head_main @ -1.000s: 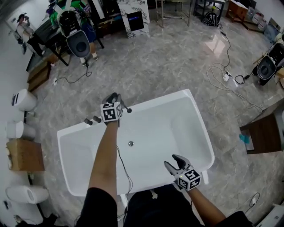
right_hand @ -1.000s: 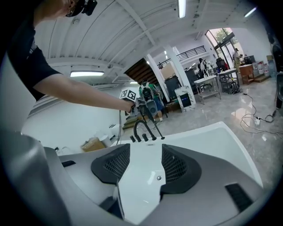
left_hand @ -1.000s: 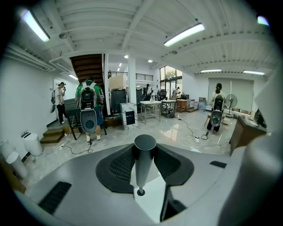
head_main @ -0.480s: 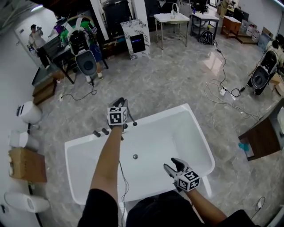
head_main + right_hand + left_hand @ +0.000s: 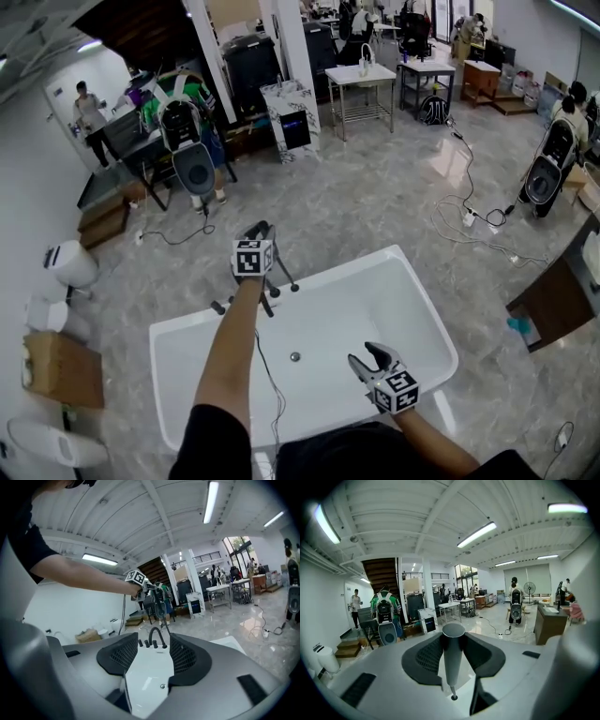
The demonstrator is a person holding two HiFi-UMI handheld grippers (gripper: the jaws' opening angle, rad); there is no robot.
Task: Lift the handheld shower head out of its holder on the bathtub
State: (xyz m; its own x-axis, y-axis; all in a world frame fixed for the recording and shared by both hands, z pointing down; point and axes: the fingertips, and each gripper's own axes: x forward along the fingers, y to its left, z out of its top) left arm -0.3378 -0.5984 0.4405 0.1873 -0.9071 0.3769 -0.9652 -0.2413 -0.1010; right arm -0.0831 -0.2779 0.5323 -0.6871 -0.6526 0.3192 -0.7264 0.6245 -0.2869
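Note:
My left gripper [image 5: 262, 229] hangs above the far rim of the white bathtub [image 5: 412, 281], shut on the handheld shower head. In the left gripper view its grey handle [image 5: 452, 660] stands upright between the pads [image 5: 429, 656]. A thin dark hose [image 5: 269, 375] trails from it down across the tub toward me. The right gripper view shows the shower head [image 5: 161, 607] raised above the black faucet [image 5: 157, 637]. My right gripper [image 5: 370, 354] is over the tub's near right side, open, with nothing between its fingers [image 5: 185, 656].
Black knobs [image 5: 223, 305] sit on the tub's far rim, and a drain [image 5: 295, 357] in its floor. White toilets [image 5: 70, 262] and a cardboard box [image 5: 61, 367] stand at the left. Cables [image 5: 469, 220] cross the floor at the right, near a wooden cabinet [image 5: 553, 309].
Both grippers have risen. The left one has carried the shower head up off the tub's far rim, the hose following; the head view has tilted up, showing more of the room.

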